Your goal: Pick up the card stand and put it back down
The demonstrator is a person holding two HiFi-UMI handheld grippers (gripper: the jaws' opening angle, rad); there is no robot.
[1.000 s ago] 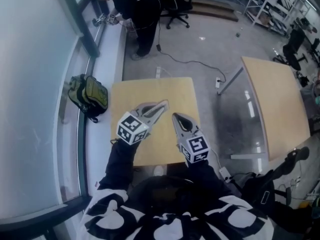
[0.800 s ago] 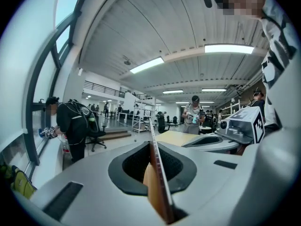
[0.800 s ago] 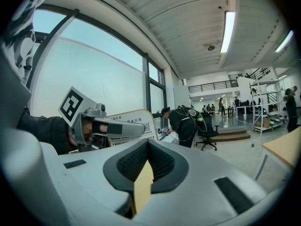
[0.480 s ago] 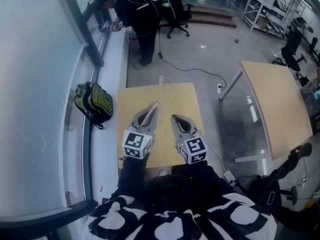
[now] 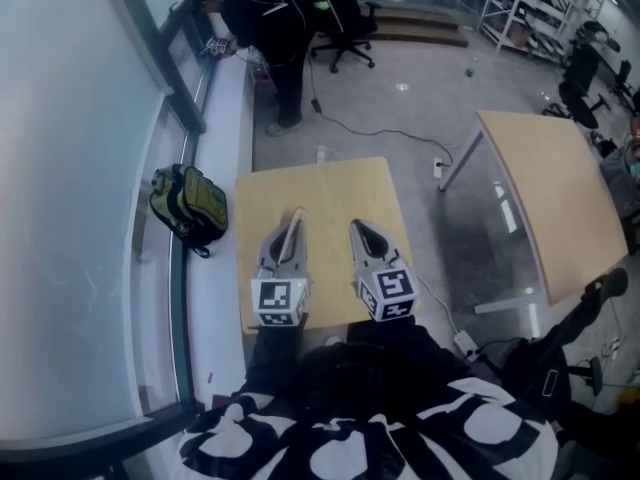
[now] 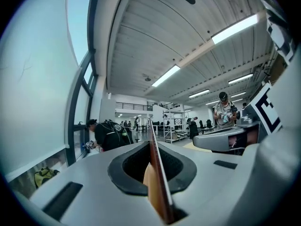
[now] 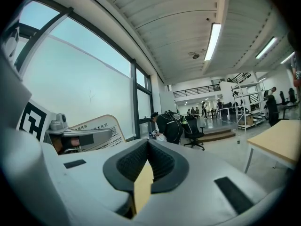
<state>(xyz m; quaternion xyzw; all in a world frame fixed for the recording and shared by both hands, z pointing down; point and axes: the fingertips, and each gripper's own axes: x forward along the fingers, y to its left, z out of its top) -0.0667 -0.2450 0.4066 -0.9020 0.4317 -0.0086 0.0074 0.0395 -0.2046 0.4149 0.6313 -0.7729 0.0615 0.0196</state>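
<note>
Both grippers hover side by side over a small bare wooden table (image 5: 320,180) in the head view. My left gripper (image 5: 296,214) is shut with nothing between its jaws and points straight away from me. My right gripper (image 5: 354,226) is shut as well and holds nothing. In the left gripper view the left gripper (image 6: 149,122) shows its jaws pressed together, with the right gripper's body (image 6: 221,140) beside it. The right gripper view shows the right gripper (image 7: 148,142) with its jaws meeting too. No card stand shows on the tabletop.
A green backpack (image 5: 188,203) lies on the sill by the window at the left. A person in black (image 5: 275,18) stands beyond the table near an office chair (image 5: 345,13). A larger wooden table (image 5: 545,198) stands at the right. A cream printed board (image 7: 101,126) shows behind the left gripper.
My left gripper has swung from pointing up and to the right to pointing straight ahead, parallel with the right one. The right gripper has barely moved. Both stayed shut.
</note>
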